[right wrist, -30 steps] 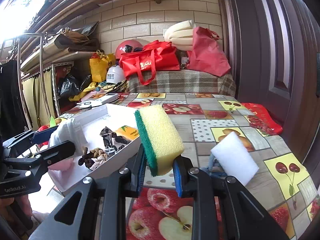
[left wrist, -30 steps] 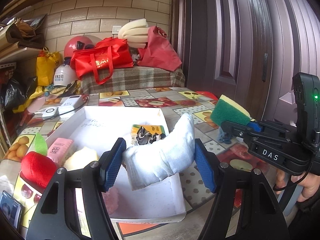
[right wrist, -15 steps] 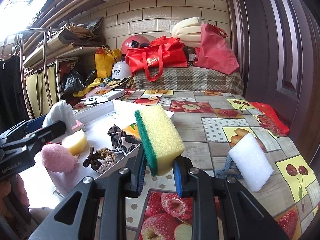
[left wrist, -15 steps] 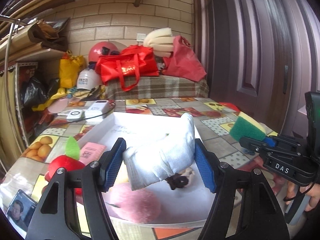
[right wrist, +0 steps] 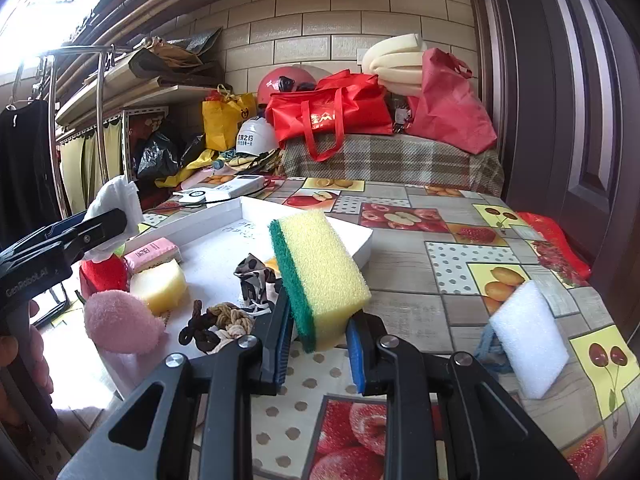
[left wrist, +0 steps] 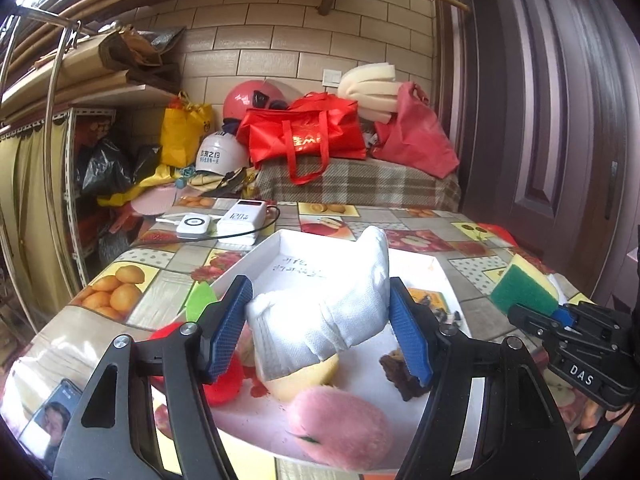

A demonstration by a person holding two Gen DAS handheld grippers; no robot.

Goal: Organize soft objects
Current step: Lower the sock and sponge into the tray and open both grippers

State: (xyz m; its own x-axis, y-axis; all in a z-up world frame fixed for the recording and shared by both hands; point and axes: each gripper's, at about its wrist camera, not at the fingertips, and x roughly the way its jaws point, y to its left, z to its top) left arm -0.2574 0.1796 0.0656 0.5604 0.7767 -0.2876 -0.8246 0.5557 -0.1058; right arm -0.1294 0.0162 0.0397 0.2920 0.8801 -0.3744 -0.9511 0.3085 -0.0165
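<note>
My left gripper (left wrist: 318,330) is shut on a white folded cloth (left wrist: 332,312) and holds it above the near end of the white tray (left wrist: 400,258). My right gripper (right wrist: 318,344) is shut on a yellow-and-green sponge (right wrist: 320,276) just right of the tray (right wrist: 256,206); it also shows in the left wrist view (left wrist: 524,284). In the tray lie a pink plush ball (right wrist: 120,322), a yellow sponge round (right wrist: 160,284), a pink eraser-like block (right wrist: 152,250), hair ties (right wrist: 218,320) and a patterned scrunchie (right wrist: 254,276).
A white foam block (right wrist: 528,340) and a blue-grey cloth (right wrist: 490,346) lie on the fruit-print table at right. A red plush fruit (right wrist: 104,272) sits left of the tray. Power banks (left wrist: 224,224) lie at the far left. A phone (left wrist: 50,412) lies near the front left edge.
My left gripper has pulled back and risen with the cloth, so more of the tray's near end shows. The right gripper with the sponge has hardly moved.
</note>
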